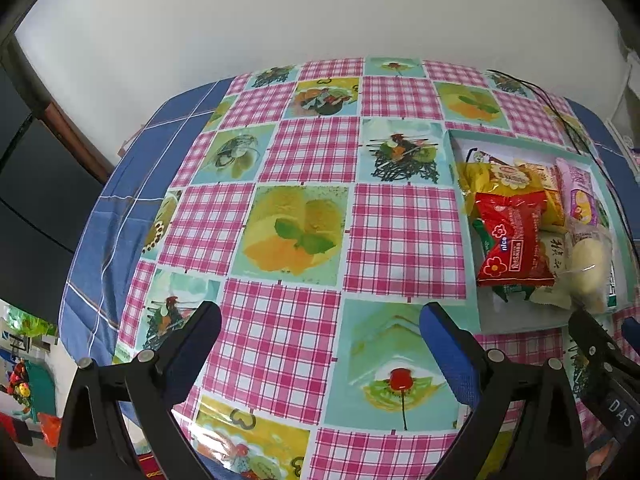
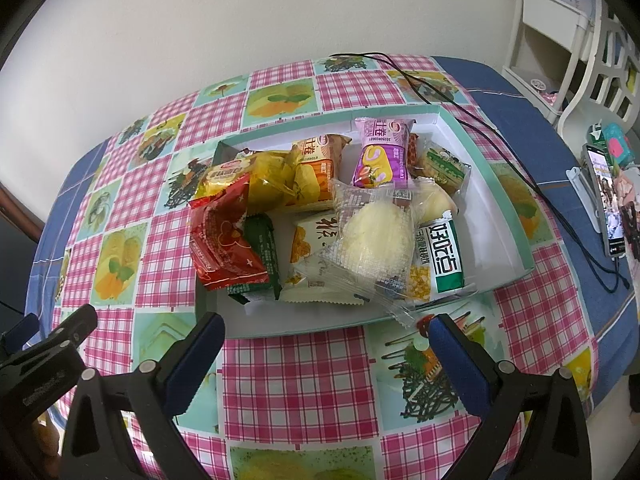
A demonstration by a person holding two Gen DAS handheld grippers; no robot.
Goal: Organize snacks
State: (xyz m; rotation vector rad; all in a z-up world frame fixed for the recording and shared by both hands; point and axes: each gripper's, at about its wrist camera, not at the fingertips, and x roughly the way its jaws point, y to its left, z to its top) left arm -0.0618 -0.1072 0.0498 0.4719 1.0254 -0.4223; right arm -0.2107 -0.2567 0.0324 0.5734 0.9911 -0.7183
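A shallow white tray with a mint-green rim (image 2: 516, 216) lies on the table and holds several snack packs: a red pack (image 2: 224, 244), a yellow pack (image 2: 272, 184), a purple pack (image 2: 380, 152), a clear pack with a pale bun (image 2: 374, 236) and a green-and-white pack (image 2: 442, 256). My right gripper (image 2: 326, 336) is open and empty, just in front of the tray's near edge. My left gripper (image 1: 320, 328) is open and empty over the bare tablecloth, left of the tray (image 1: 464, 216). The red pack (image 1: 512, 240) also shows there.
The table has a pink-check and fruit-print cloth (image 1: 300, 208) over a blue cloth (image 2: 520, 92). A black cable (image 2: 500, 140) runs past the tray's far right side. A phone (image 2: 608, 200) and a white shelf (image 2: 560, 40) stand at the right. A white wall is behind.
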